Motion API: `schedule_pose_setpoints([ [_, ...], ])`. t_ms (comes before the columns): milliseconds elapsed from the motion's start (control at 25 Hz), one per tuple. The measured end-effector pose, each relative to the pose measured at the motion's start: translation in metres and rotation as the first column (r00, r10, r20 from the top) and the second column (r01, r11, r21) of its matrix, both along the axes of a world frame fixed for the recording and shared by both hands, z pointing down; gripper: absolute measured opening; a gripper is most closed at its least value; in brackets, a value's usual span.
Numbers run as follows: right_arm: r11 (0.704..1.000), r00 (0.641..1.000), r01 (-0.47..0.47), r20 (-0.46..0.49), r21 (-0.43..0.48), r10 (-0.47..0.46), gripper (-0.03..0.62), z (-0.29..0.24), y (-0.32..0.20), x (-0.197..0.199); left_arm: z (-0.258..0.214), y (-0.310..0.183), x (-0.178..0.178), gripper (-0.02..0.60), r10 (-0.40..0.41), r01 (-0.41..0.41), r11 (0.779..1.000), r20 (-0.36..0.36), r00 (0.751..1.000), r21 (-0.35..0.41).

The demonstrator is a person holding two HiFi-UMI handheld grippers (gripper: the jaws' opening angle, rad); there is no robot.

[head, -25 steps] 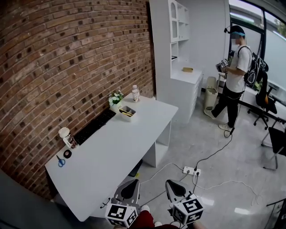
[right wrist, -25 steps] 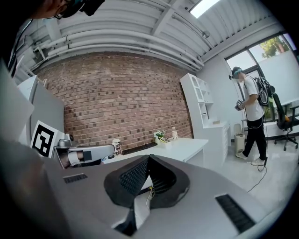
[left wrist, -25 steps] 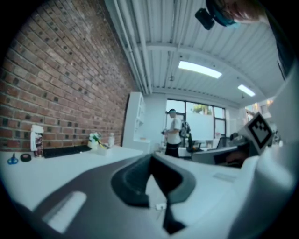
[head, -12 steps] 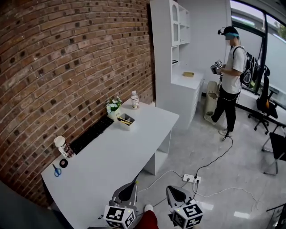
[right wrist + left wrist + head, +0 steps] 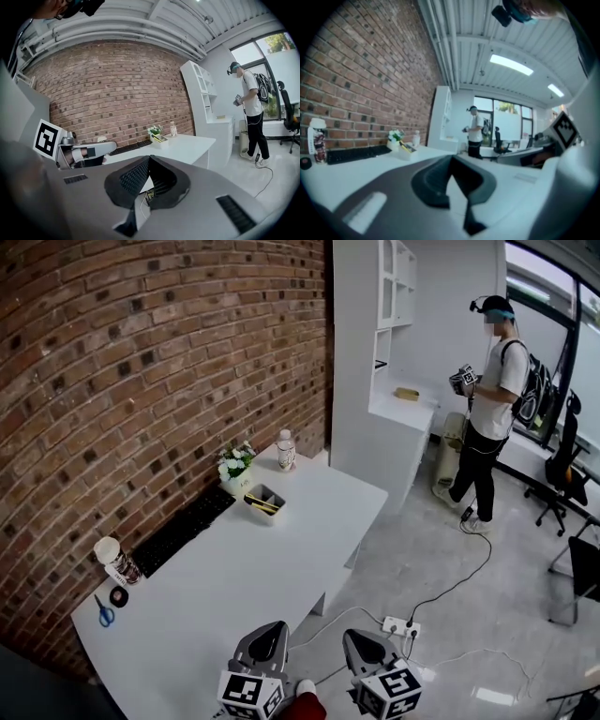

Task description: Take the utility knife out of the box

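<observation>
Utility knife [image 5: 262, 502]: probably the yellow-and-dark item lying in the open box [image 5: 275, 514], far along the table [image 5: 281, 563], not touched yet. Nearest: left hand-held gripper [image 5: 266, 637] and right hand-held gripper [image 5: 367, 643], both with jaws pressed together on nothing, held low at the table's near end and aimed roughly along it, so this looks like the approach. Well left of that line are the scissors [image 5: 104, 612], tape roll [image 5: 118, 596], cup [image 5: 113, 561] and keyboard [image 5: 183, 530]. The flowers [image 5: 234, 465] and bottle [image 5: 285, 450] stand just behind the box, so come in from the open front edge. A person [image 5: 489, 409] stands far off.
</observation>
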State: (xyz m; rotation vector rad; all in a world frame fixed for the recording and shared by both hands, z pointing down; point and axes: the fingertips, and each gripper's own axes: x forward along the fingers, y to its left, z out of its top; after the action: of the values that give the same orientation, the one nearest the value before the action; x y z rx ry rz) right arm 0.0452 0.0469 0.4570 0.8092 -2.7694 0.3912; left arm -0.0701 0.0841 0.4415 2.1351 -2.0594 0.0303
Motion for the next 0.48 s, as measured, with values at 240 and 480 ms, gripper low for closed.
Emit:
schedule_pose_setpoints([
  [240,0.999,1.0,0.022,-0.019,-0.031,-0.023,0.008,0.011,-0.034,-0.036,0.009,-0.035,-0.033,0.003,-0.019,0.019,1.0,-0.02,1.0,-0.024],
  [480,0.999,0.999,0.019,-0.03,-0.048,-0.02,0.008,0.016,-0.065,-0.061,0.018,-0.064,-0.066,0.003,-0.031,0.03,0.998,-0.014,0.999,-0.052],
])
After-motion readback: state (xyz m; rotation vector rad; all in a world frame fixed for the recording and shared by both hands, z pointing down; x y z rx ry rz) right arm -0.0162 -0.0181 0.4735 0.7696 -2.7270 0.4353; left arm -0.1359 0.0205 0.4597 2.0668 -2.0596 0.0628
